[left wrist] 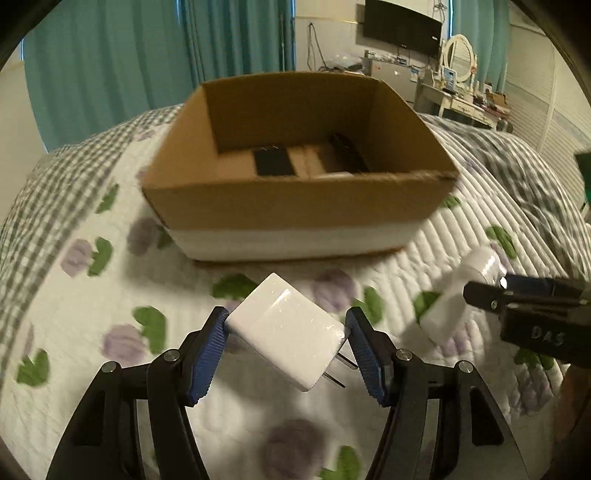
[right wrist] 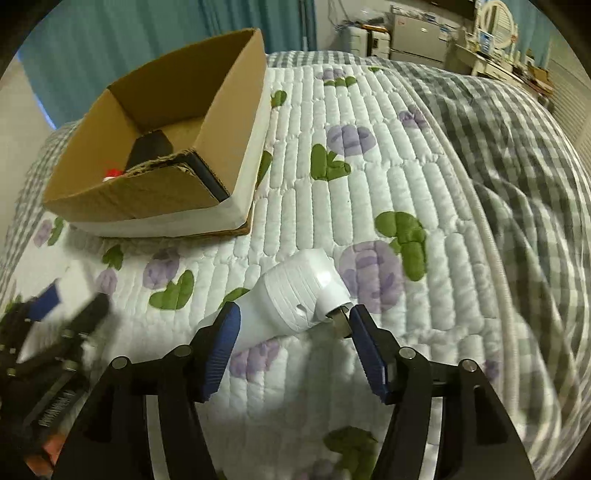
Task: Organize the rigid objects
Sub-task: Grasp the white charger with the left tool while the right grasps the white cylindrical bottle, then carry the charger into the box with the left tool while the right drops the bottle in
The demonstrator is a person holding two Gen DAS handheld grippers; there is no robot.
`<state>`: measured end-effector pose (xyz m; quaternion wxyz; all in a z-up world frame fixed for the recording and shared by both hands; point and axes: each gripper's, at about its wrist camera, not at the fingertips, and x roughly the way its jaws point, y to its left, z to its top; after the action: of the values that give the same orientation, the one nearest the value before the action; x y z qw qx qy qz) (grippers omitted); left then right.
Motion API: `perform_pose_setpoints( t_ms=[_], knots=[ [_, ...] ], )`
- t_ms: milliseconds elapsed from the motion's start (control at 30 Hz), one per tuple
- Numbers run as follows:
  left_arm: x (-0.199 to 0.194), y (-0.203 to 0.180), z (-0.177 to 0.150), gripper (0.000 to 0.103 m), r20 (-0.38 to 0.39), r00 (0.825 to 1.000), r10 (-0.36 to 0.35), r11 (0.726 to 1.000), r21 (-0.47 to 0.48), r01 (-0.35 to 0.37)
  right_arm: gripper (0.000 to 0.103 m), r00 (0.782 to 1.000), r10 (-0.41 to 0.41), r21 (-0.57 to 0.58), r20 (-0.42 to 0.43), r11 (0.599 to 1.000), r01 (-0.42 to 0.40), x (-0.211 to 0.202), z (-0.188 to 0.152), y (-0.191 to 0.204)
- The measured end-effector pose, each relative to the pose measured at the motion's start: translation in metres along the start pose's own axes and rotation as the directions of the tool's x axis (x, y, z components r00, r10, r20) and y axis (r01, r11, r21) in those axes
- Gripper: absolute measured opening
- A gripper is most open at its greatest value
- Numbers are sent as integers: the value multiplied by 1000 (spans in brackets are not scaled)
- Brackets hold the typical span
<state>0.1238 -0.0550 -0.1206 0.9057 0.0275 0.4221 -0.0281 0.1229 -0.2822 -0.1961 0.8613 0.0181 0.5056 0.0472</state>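
My left gripper [left wrist: 286,332] is shut on a white wall charger [left wrist: 284,328] with two metal prongs, held just above the quilt in front of the cardboard box [left wrist: 295,199]. My right gripper [right wrist: 293,325] is shut on a white plug-like object with a ribbed head [right wrist: 299,291], its blue pads [right wrist: 221,347] at either end. That white object also shows at the right of the left wrist view [left wrist: 458,295]. The box [right wrist: 147,199] holds dark flat items [left wrist: 273,162] and something red [right wrist: 112,172].
A floral quilted bedspread [right wrist: 369,184] covers the bed, with a grey checked blanket [right wrist: 517,166] at the right. Teal curtains [left wrist: 110,66] hang behind the box. A dresser with a mirror [left wrist: 458,59] and a wall television [left wrist: 402,26] stand at the back.
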Motion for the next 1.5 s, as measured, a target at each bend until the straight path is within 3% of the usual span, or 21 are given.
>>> perform_pose_setpoints(
  t_ms=[267,467,633,1000,1267,1500],
  knots=[
    [0,22,11,66,1,1000,-7,1000,-16,7,67,998,51,148,-26,988,-46,28,16,7],
    [3,27,9,66,-6,1000,-26,999,-22,26,68,995,95,117,-31,989,-91,50,24,34],
    [2,28,6,66,-8,999,-32,999,-12,32,67,998,51,44,21,998,-52,46,20,50],
    [-32,35,9,66,26,998,-53,999,-7,53,67,983,111,-65,147,993,-102,-34,-6,63],
    [-87,45,55,66,137,986,-99,995,7,99,67,944,148,-169,296,980,-101,-124,34,86],
    [-88,44,118,66,215,974,-78,996,62,66,67,918,148,-217,368,974,-70,-145,87,92]
  ],
)
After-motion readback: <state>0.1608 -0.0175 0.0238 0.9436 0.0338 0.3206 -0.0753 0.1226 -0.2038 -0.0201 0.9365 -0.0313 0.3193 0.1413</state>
